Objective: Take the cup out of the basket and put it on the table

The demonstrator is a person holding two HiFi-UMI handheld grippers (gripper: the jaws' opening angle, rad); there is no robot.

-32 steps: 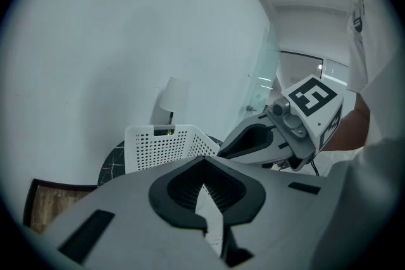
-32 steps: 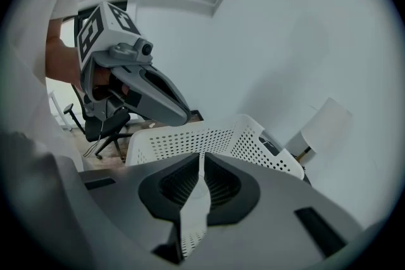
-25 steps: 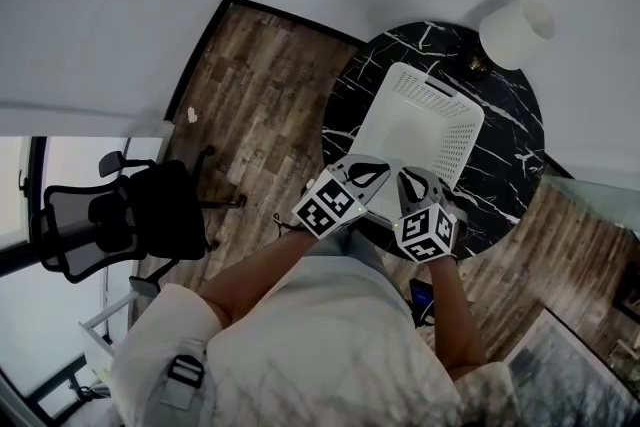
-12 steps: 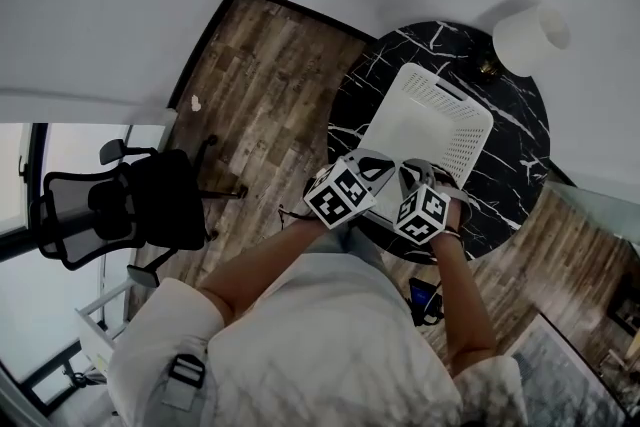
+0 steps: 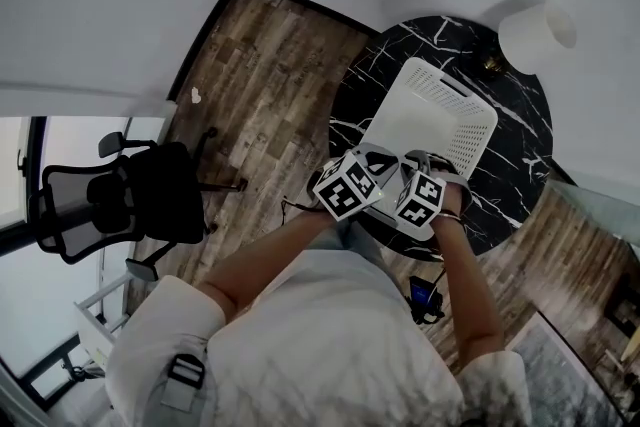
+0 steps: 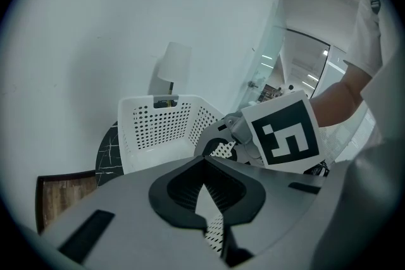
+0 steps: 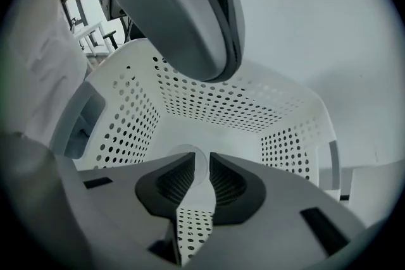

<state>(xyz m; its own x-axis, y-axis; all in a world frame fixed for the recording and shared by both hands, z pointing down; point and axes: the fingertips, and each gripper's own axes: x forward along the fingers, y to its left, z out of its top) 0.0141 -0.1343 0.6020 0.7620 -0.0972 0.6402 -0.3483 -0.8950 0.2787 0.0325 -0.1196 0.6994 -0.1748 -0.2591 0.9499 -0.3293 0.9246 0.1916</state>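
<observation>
R gripper (image 7: 202, 155) is inside the white perforated plastic basket (image 7: 221, 104) at its near end, jaws drawn in to a narrow slit. Small pale round cup (image 7: 190, 150) sits right at the tips, low down by the basket floor. Its right edge runs into the slit, so the jaws look nipped on the cup wall. Cup is pale on white tho, so not 100% sure. Cup is in the basket, not on the table.

L gripper (image 6: 202, 160): jaws clenched tip to tip, nothing between. It's held just beside the R one over the basket's near rim, and its grey body fills the upper left of the right gripper view.

Basket rests on the round black marble-look table w/ white veins (image 5: 510, 105). Past the basket, at the table's far edge, is a lamp w/ white shade (image 5: 537, 33). Off to the left, well apart from the table, a black mesh office chair (image 5: 110, 210) stands on the wood-plank floor (image 5: 270, 75).
</observation>
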